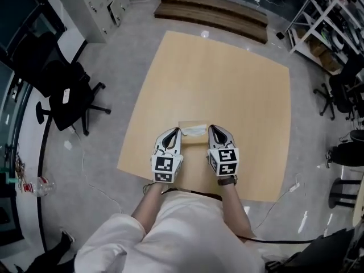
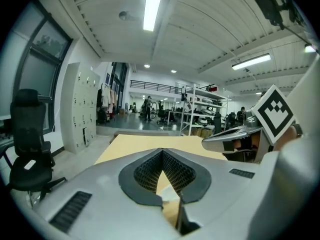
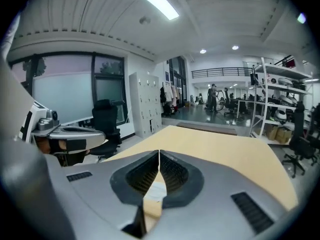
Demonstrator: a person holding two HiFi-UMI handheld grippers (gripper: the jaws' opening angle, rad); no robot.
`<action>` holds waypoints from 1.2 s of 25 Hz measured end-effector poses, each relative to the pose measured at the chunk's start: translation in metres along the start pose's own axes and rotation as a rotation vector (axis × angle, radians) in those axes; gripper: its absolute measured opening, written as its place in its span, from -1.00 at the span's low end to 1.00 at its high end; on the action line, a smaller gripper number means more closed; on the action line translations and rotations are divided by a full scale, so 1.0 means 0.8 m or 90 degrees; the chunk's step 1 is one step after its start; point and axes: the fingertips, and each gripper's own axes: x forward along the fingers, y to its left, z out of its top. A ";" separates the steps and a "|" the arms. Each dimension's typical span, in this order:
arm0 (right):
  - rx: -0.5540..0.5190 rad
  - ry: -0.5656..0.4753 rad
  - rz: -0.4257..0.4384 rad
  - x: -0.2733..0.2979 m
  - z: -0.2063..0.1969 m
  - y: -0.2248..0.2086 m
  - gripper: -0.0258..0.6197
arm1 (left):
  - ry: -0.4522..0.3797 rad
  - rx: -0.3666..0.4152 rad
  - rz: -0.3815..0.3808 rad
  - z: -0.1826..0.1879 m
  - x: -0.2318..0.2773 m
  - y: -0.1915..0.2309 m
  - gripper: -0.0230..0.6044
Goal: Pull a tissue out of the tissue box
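A tan tissue box (image 1: 193,133) with a white tissue showing at its top slot lies near the front edge of the light wooden table (image 1: 227,84). My left gripper (image 1: 176,131) is just left of the box and my right gripper (image 1: 211,129) just right of it, both pointing away from me. In the left gripper view the left gripper (image 2: 162,153) has its jaws meeting at the tips, with nothing between them. The right gripper (image 3: 159,152) is likewise shut and empty. Through the gap below each pair of jaws a piece of the box (image 2: 169,193) (image 3: 155,192) shows.
A black office chair (image 1: 65,98) stands on the floor left of the table, with grey lockers (image 1: 102,4) behind it. Wooden steps (image 1: 213,13) lie beyond the table's far edge. More chairs (image 1: 341,90) and shelving stand at the right. A bottle (image 1: 40,186) lies on the floor.
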 end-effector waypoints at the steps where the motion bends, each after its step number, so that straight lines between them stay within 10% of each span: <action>1: -0.006 0.014 0.008 0.009 -0.008 0.002 -0.91 | 0.009 -0.002 0.002 -0.008 0.003 0.004 -0.97; 9: -0.066 0.098 0.038 0.059 -0.067 0.028 -0.87 | 0.055 -0.011 -0.011 -0.048 0.019 0.012 -0.97; 19: -0.077 0.151 0.011 0.109 -0.114 0.035 -0.12 | 0.071 -0.023 -0.010 -0.057 0.035 0.023 -0.97; 30: -0.080 0.209 -0.006 0.135 -0.155 0.035 -0.25 | 0.080 -0.014 -0.017 -0.059 0.042 0.022 -0.97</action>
